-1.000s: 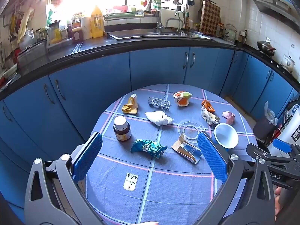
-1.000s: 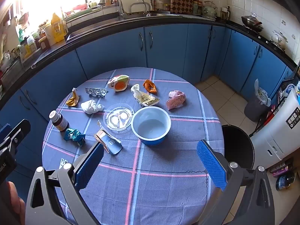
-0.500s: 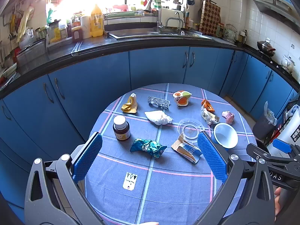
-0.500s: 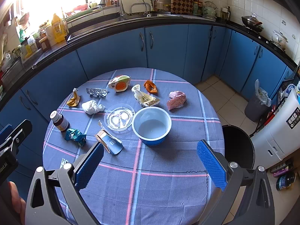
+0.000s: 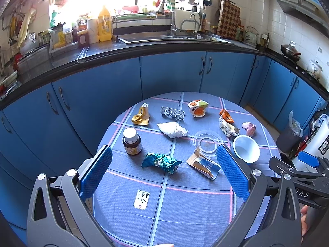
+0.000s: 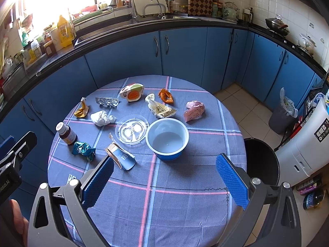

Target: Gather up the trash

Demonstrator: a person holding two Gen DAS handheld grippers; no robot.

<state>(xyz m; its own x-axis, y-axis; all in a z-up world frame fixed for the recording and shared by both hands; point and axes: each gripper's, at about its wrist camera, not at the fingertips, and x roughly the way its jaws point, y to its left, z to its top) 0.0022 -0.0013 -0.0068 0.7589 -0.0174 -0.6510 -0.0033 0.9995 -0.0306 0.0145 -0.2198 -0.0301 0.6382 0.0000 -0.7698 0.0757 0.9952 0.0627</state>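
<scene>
Several pieces of trash lie on a round table with a blue checked cloth point(image 5: 185, 201): a teal crumpled wrapper point(image 5: 161, 162), a torn blue carton point(image 5: 204, 164), a white paper wad point(image 5: 171, 130), a yellow sachet point(image 5: 141, 116), a blister pack point(image 5: 172, 112), an orange-white cup point(image 5: 197, 108), a pink wrapper point(image 6: 194, 111). My left gripper point(image 5: 164, 175) is open and empty above the near table edge. My right gripper point(image 6: 164, 180) is open and empty over the near right of the table. A black bin point(image 6: 261, 160) stands right of the table.
A brown pill bottle point(image 5: 132, 141), a clear plastic lid point(image 6: 132, 131) and a blue bowl point(image 6: 167, 139) stand on the table. A small card point(image 5: 141, 199) lies near the front. Blue cabinets and a counter curve behind. A lined grey bin point(image 6: 284, 115) stands at the far right.
Both grippers have drifted very slightly; the table objects shift a little in view. Nothing was picked up or moved.
</scene>
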